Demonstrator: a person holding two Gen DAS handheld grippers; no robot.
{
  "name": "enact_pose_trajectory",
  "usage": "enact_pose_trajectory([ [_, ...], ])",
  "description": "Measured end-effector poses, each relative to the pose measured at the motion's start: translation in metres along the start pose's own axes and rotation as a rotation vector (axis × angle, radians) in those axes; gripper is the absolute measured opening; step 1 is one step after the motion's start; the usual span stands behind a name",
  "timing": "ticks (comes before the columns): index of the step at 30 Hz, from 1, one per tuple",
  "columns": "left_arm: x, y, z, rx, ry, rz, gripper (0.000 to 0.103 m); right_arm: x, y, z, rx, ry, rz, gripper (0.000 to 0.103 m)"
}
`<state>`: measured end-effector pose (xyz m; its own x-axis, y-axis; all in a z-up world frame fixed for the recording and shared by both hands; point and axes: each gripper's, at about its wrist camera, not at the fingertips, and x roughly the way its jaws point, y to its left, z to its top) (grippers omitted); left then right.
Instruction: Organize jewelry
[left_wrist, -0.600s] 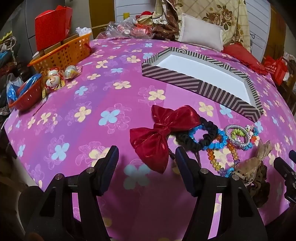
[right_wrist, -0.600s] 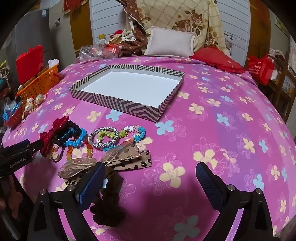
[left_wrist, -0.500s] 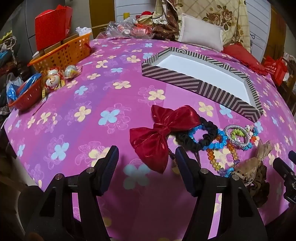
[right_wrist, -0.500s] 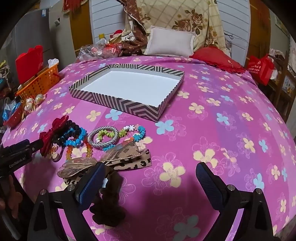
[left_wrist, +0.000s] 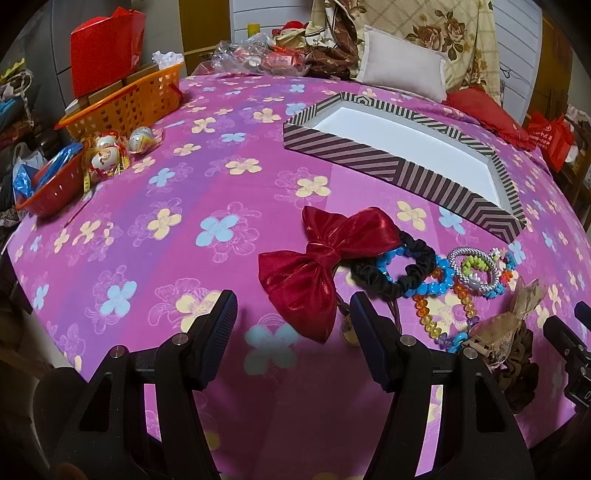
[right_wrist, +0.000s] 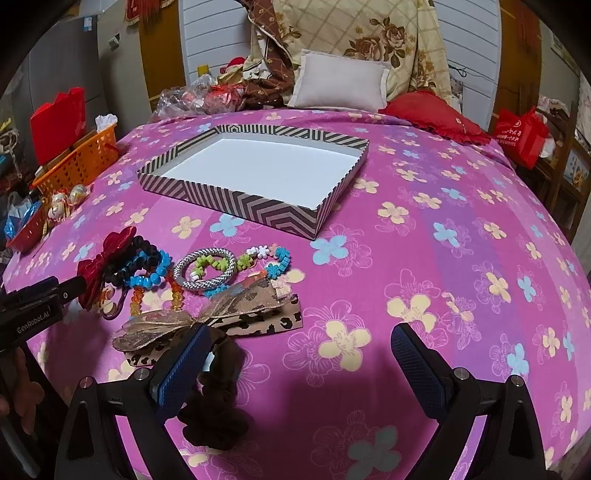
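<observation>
while both tongs are hanging spread apart with nothing between them, the work is sitting at its very start: every piece is still lying on the bed's pink flowered cover (right_wrist: 424, 236) and the striped tray (right_wrist: 236, 206) is showing a bare white floor. the left tongs (left_wrist: 291, 325) are hovering just short of the red satin bow (left_wrist: 317, 266), their right finger beside its lower lobe. the right tongs (right_wrist: 299, 350) are tilting down over the near edge of the pile, their left finger lying against the brown scrunchie (right_wrist: 218, 391).

the next move, as i am judging it, is calling for one pair to drop onto a single piece and close, then carry it up to the tray beyond the pile.

the jewelry is lying bunched together between tongs and tray: the bow overlapping a black scrunchie (left_wrist: 391, 280), a blue bead bracelet (left_wrist: 439, 280) threading through it, an orange bead strand (left_wrist: 424, 314), a silver bangle (right_wrist: 205, 271) ringing green beads, and a leopard-print ribbon bow (right_wrist: 221, 314). they are tangling, so picking one cleanly is looking fiddly.
</observation>
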<state>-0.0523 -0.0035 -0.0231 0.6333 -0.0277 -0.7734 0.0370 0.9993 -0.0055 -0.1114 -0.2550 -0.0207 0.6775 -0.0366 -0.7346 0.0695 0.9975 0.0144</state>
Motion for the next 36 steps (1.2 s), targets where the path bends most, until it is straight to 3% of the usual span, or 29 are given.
enact_pose_trajectory([
  [16,-0.0005,-0.0001,-0.0026,0.001,0.004,-0.007,0.063,-0.0003,0.0037,-0.0009,-0.005,0.026,0.009,0.097],
  [25,-0.003,0.0003,-0.0017,0.003,0.007,0.002,0.063,-0.0017,0.0057,-0.0033,-0.005,-0.045,0.014,0.097],
  [30,-0.0035,0.0006,-0.0016,0.004,0.009,0.002,0.063,0.0001,0.0062,-0.0034,-0.017,0.021,0.001,0.097],
  [36,-0.0047,0.0017,-0.001,0.003,0.006,0.011,0.063,0.0016,0.0067,-0.0031,-0.017,0.035,0.007,0.097],
])
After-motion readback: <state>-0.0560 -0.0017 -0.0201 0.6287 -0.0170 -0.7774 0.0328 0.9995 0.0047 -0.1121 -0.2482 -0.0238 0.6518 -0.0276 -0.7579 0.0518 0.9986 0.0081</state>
